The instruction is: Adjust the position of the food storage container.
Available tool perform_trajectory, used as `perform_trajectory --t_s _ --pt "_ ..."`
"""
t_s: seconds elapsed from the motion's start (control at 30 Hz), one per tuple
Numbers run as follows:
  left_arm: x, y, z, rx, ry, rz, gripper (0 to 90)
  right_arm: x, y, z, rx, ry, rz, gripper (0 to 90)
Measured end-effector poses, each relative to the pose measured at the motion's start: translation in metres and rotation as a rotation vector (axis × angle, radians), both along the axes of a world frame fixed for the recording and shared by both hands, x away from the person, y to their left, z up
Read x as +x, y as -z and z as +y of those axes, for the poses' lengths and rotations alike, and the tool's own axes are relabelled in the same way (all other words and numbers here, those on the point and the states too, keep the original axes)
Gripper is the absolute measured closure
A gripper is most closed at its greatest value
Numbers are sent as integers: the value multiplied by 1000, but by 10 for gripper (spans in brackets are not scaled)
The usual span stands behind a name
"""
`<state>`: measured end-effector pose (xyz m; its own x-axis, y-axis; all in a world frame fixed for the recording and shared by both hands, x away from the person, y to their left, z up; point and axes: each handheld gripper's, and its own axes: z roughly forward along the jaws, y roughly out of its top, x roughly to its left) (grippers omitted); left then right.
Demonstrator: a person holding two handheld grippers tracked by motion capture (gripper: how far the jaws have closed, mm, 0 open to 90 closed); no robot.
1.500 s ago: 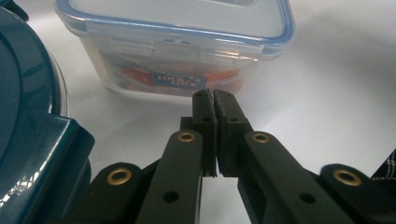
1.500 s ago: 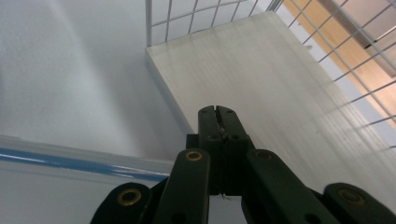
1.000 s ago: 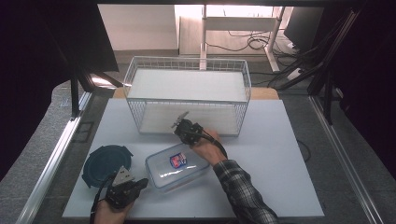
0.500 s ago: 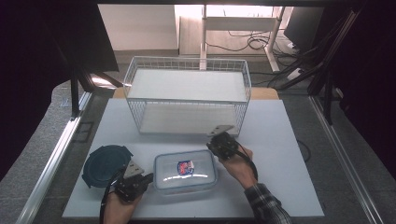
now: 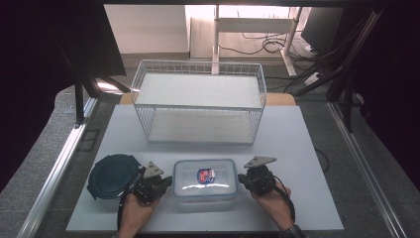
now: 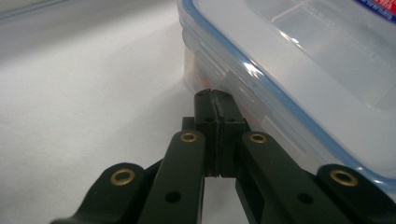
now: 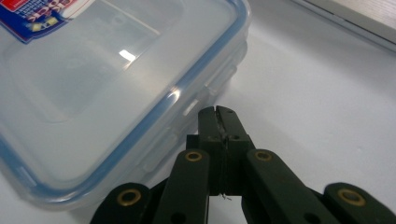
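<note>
A clear rectangular food box [image 5: 204, 182] with a blue-sealed lid and a red and blue sticker lies on the white table near its front edge. My left gripper [image 5: 167, 181] is shut, its tips right at the box's left end. In the left gripper view the closed tips [image 6: 215, 95] sit against the side of the box [image 6: 299, 70], below the lid rim. My right gripper [image 5: 241, 178] is shut too, at the box's right end. In the right gripper view its tips [image 7: 218, 112] are low beside the box [image 7: 107, 79], close to its side clip.
A dark blue round lid [image 5: 113, 175] lies left of the box, just behind my left hand. A white wire basket [image 5: 199, 106] stands farther back at the table's middle. Metal rails run along both table sides.
My right gripper swung from the box's far side, near the basket, round to the box's right end. My left gripper edged right up to the box's left end.
</note>
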<state>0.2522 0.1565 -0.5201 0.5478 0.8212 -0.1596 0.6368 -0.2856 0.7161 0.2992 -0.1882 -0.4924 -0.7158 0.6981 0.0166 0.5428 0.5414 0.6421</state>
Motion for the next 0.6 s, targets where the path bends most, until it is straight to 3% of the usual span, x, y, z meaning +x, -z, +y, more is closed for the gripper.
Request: perform_trajectory --t_s 0.3,0.37,0.6 --pt "-6 -2 0 5 27 13 900 -17 1 -3 24 11 5 890" --pt "-8 -2 -1 20 26 3 900 -21 1 -3 16 10 -3 890" --pt "-4 -1 1 14 27 -4 900 -27 0 -1 -5 -2 -12 891"
